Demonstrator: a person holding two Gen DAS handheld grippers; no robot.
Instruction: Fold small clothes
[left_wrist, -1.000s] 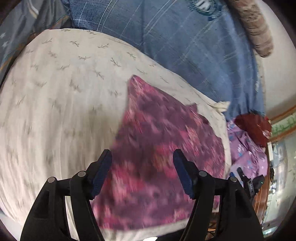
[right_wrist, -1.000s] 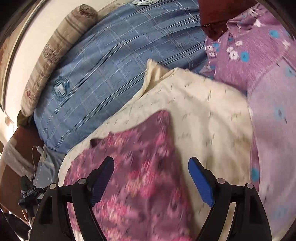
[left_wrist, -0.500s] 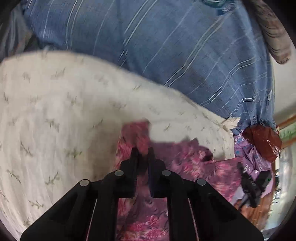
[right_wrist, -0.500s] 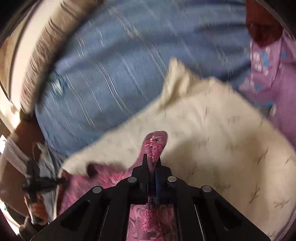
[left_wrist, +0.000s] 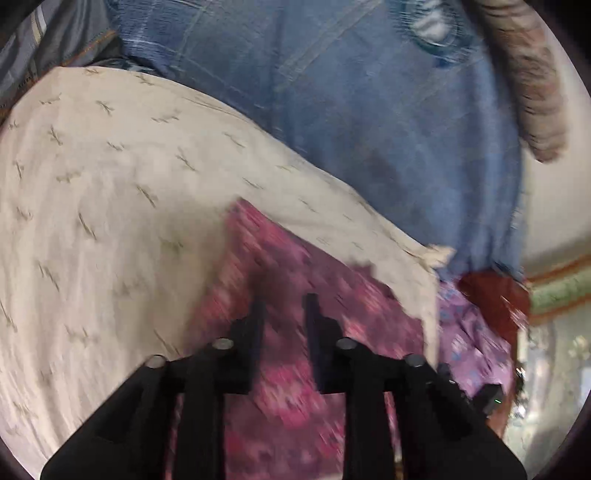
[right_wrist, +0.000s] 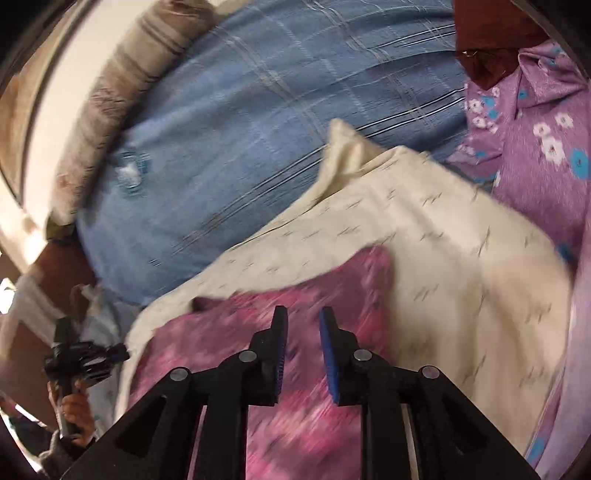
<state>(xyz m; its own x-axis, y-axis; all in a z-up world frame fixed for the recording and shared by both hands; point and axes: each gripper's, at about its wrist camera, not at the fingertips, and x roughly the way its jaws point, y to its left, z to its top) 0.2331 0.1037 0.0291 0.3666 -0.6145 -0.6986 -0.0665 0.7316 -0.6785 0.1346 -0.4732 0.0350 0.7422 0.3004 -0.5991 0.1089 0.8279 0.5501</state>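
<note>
Pink cloth (left_wrist: 295, 398) on cream sheet (left_wrist: 110, 206).
Left gripper (left_wrist: 283, 306) and right gripper (right_wrist: 303, 317) above it; jaws narrow, opening, gripping nothing.

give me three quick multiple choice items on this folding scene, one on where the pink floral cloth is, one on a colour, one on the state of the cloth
1. The pink floral cloth lies on:
A. the cream sheet
B. a wooden floor
C. a metal tray

2. The checked cover behind the cream sheet is:
A. green
B. blue
C. orange

3. The pink floral cloth is:
A. hanging on a hanger
B. rolled into a tight ball
C. lying spread out, no pad pressing it

Answers:
1 A, cream fabric shows around it on the far side and both flanks.
2 B, blue with pale and dark stripes in both views.
3 C, it lies flat under the left gripper and right gripper, whose jaws are opening with a clear gap.
</note>
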